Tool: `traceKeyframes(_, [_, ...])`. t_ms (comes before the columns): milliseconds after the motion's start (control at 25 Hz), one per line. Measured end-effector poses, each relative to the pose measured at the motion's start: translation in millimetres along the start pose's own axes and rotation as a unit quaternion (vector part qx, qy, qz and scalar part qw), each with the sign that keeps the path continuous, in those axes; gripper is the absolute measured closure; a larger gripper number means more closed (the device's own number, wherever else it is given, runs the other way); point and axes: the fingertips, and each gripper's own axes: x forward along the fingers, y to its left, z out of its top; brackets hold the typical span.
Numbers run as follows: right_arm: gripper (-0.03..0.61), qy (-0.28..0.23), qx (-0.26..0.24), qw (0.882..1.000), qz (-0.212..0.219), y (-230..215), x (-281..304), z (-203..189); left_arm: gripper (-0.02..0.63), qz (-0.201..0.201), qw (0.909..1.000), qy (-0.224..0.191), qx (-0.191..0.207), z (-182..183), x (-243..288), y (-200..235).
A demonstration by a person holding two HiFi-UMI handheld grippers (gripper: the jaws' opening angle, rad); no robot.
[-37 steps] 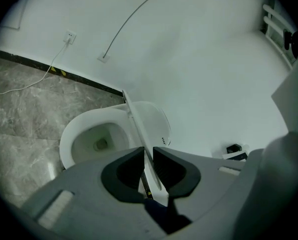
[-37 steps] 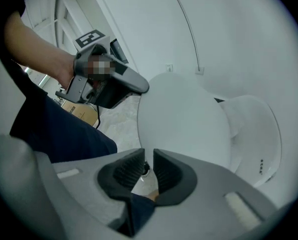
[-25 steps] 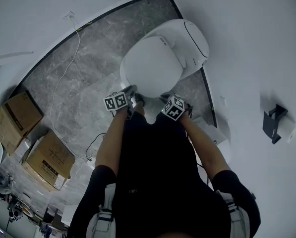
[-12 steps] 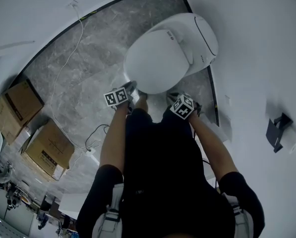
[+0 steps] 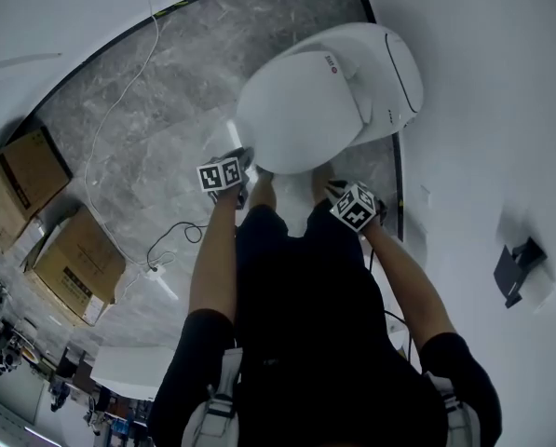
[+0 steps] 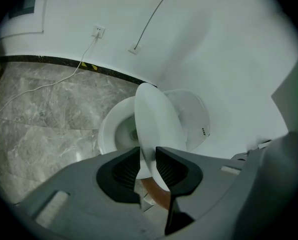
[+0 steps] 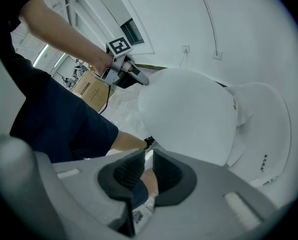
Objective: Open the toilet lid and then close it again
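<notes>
The white toilet lid (image 5: pixel 301 110) stands partly raised over the bowl (image 6: pixel 118 131). My left gripper (image 5: pixel 243 177) is at the lid's front left edge. In the left gripper view its jaws (image 6: pixel 148 151) have just been opening, and the lid's rim (image 6: pixel 156 129) still runs between the pads without being clamped. My right gripper (image 5: pixel 341 189) hangs by the toilet's front right, apart from the lid. In the right gripper view its jaws (image 7: pixel 149 154) stand a narrow slit apart with nothing in them, below the lid (image 7: pixel 188 114). That view also shows the left gripper (image 7: pixel 139 78) at the lid's rim.
The toilet's rear body (image 5: pixel 399 63) sits against a white wall on the right. Two cardboard boxes (image 5: pixel 21 184) (image 5: pixel 77 268) stand on the marble floor at the left. A cable (image 5: pixel 119 101) runs across the floor from a wall socket (image 6: pixel 98 31). A black holder (image 5: pixel 512 270) hangs on the right wall.
My left gripper has gone down while staying at the lid's front edge. My right gripper has drifted right, away from the lid.
</notes>
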Motion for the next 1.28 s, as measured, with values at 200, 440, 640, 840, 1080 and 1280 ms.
traceKeyframes(200, [0.526,0.004,-0.007,1.000,0.019,-2.0,13.4,1.0,0.514,0.030,0.9995,0.007,0.000,-3.4,7.4,16.3])
traceKeyframes(440, [0.525,-0.017,0.015,0.999,0.022,-11.3,30.5,9.0,0.512,0.040,0.9989,0.002,-0.025,-8.9,20.7,33.4])
traceKeyframes(640, [0.526,-0.023,0.031,0.999,0.028,-9.9,51.9,7.8,0.499,0.056,0.9982,0.016,-0.015,-12.6,30.2,50.7])
traceKeyframes(840, [0.525,-0.018,0.035,0.999,0.035,-10.9,72.7,3.6,0.492,0.057,0.9978,0.033,-0.004,-14.0,41.1,63.0])
traceKeyframes(1080, [0.526,-0.020,0.046,0.998,0.038,-10.0,90.1,4.4,0.483,0.061,0.9970,0.045,0.014,-18.0,50.6,73.9])
traceKeyframes(1280, [0.526,-0.016,0.052,0.998,0.043,-9.4,105.7,1.1,0.483,0.064,0.9969,0.044,0.011,-19.0,61.5,84.5])
